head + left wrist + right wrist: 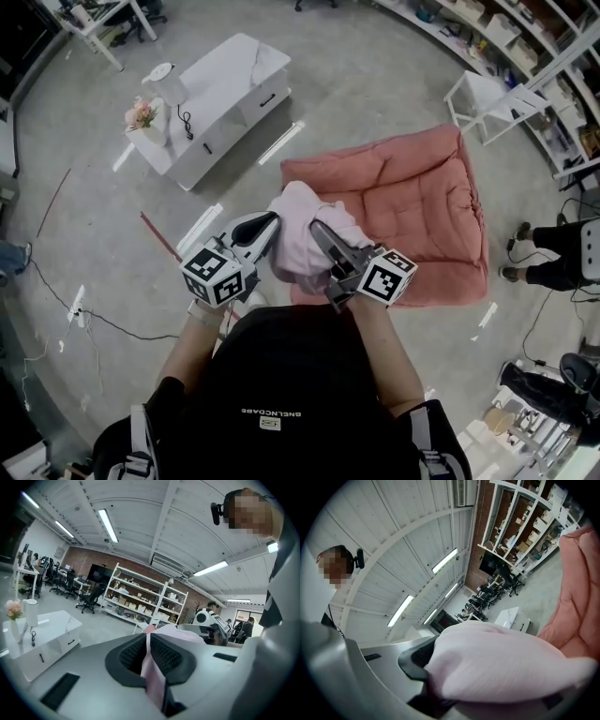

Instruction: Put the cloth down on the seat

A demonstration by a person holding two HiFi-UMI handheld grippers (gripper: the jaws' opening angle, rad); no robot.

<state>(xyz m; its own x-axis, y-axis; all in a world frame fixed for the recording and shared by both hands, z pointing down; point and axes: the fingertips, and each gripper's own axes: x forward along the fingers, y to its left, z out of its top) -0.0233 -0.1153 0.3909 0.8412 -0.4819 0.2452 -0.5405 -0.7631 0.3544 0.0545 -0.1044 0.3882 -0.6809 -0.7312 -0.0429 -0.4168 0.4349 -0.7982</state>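
Observation:
A pale pink cloth (302, 234) hangs bunched between my two grippers, over the near left edge of the salmon-pink seat cushion (422, 206) on the floor. My left gripper (265, 226) is shut on a thin fold of the cloth (151, 667), pinched between its black pads (171, 657). My right gripper (322, 236) is shut on the other side. In the right gripper view the cloth (501, 667) billows over the jaws and hides most of them; one black pad (414, 660) shows. The seat (576, 602) rises at that view's right.
A white low table (225, 89) with flowers (141, 113) and a white jar stands on the floor at the upper left. A white stool (483, 101) is beyond the seat. Shelving lines the right side. A person's feet (517, 251) are at the right, and cables lie at the left.

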